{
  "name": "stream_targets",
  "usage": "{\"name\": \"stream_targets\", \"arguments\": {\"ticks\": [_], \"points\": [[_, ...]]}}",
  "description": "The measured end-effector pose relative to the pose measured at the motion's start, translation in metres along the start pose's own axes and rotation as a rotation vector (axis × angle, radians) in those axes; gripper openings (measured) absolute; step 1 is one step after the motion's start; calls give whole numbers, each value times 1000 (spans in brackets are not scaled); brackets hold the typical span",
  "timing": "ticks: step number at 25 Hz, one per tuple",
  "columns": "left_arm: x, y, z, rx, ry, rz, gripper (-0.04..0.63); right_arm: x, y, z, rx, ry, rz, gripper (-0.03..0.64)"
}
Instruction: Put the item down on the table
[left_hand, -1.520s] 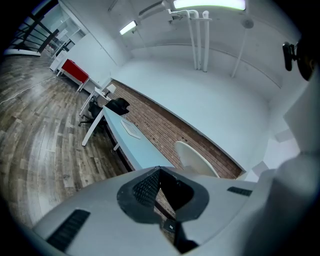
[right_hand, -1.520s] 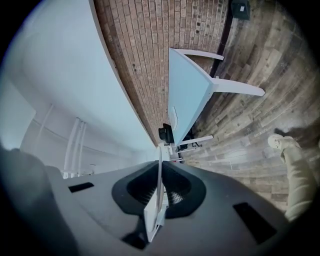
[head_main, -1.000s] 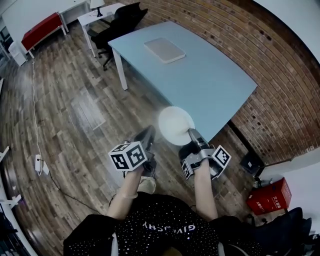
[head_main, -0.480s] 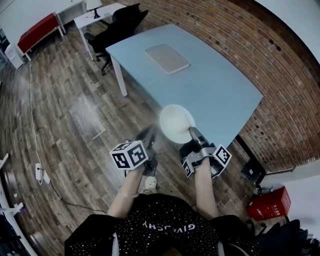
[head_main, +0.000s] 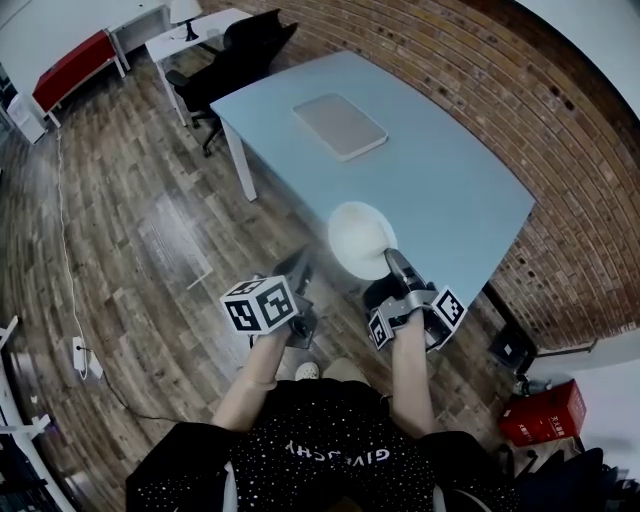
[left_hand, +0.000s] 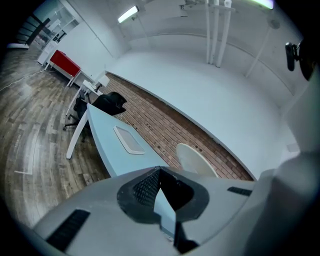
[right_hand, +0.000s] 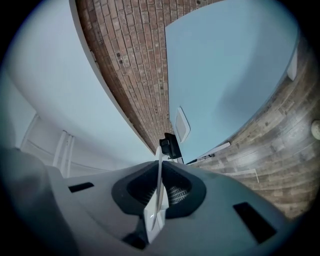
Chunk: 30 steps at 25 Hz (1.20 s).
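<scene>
A white round plate (head_main: 362, 240) hangs over the near edge of the light blue table (head_main: 440, 175). My right gripper (head_main: 392, 262) is shut on the plate's near rim. The right gripper view shows the plate (right_hand: 159, 186) edge-on between the jaws, with the table (right_hand: 225, 65) beyond. My left gripper (head_main: 300, 270) stays left of the plate above the wooden floor, jaws together with nothing in them. In the left gripper view the plate (left_hand: 197, 160) stands to the right, above the table (left_hand: 107, 145).
A flat grey tray (head_main: 340, 126) lies on the table's far half. A brick wall (head_main: 520, 90) runs along the table's right side. A black office chair (head_main: 235, 50) and a white desk (head_main: 195, 30) stand beyond the table; a red box (head_main: 545, 415) sits at the lower right.
Both grippers and the plate have moved forward toward the table; the plate now overlaps the table's near edge. The right gripper's hold is unchanged.
</scene>
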<state>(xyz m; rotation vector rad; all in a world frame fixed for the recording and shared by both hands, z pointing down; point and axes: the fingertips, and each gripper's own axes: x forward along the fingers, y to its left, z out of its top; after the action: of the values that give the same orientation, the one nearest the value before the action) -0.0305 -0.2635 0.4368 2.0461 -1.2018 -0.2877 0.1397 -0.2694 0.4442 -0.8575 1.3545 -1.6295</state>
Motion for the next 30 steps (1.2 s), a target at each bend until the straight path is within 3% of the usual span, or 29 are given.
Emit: {"name": "stream_targets", "arguments": {"ticks": [8, 14, 30], "points": [[19, 8, 7, -2, 16, -10, 11, 17, -3, 16, 11, -17, -7, 28], [49, 39, 28, -11, 7, 9, 11, 66, -12, 26, 28, 6, -16, 28], [267, 144, 159, -28, 78, 16, 11, 319, -18, 119, 0, -24, -68, 28]]}}
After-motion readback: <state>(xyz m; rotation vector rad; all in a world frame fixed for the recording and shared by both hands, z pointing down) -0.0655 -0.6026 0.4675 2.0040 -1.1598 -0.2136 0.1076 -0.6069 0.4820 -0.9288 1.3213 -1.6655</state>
